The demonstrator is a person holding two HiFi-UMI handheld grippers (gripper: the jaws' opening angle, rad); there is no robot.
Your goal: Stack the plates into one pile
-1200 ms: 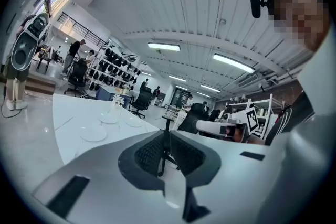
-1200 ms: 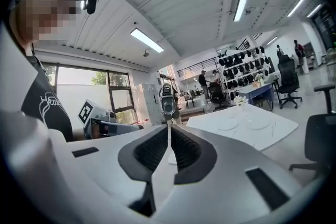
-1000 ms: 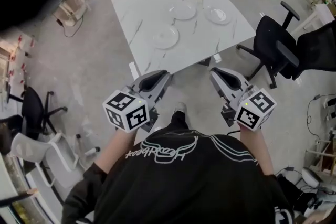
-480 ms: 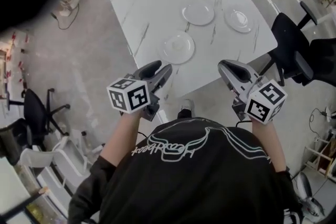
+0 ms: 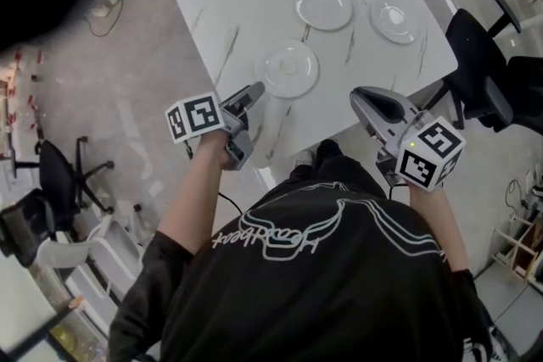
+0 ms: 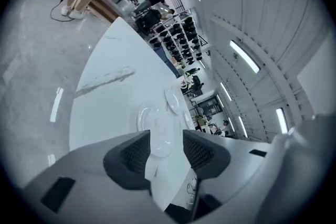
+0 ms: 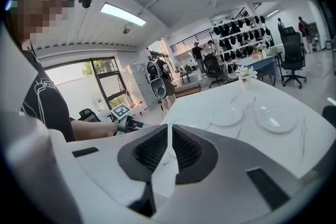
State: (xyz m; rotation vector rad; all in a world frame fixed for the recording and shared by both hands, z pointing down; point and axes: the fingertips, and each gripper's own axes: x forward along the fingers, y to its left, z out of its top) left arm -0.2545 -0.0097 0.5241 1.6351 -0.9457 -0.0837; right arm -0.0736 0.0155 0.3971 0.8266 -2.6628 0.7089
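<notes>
Three plates (image 5: 288,69) lying apart on table (image 5: 221,4): likely stiff, slick, breakable; rim suiting grip. Left hand-held gripper (image 6: 166,136) just opening, empty; right hand-held gripper (image 7: 169,136) clenched, empty.

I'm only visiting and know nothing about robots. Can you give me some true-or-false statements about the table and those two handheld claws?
1. The table holds three plates: near plate, middle plate, right plate. True.
2. The plates already form one pile. False: each lies apart on the table.
3. The left gripper grips the near plate. False: its jaws have just been opening and stand apart, with nothing between them; the plate lies ahead.
4. The right gripper has its jaws closed together, holding nothing. True.
5. An office chair stands beside the table. True.
</notes>
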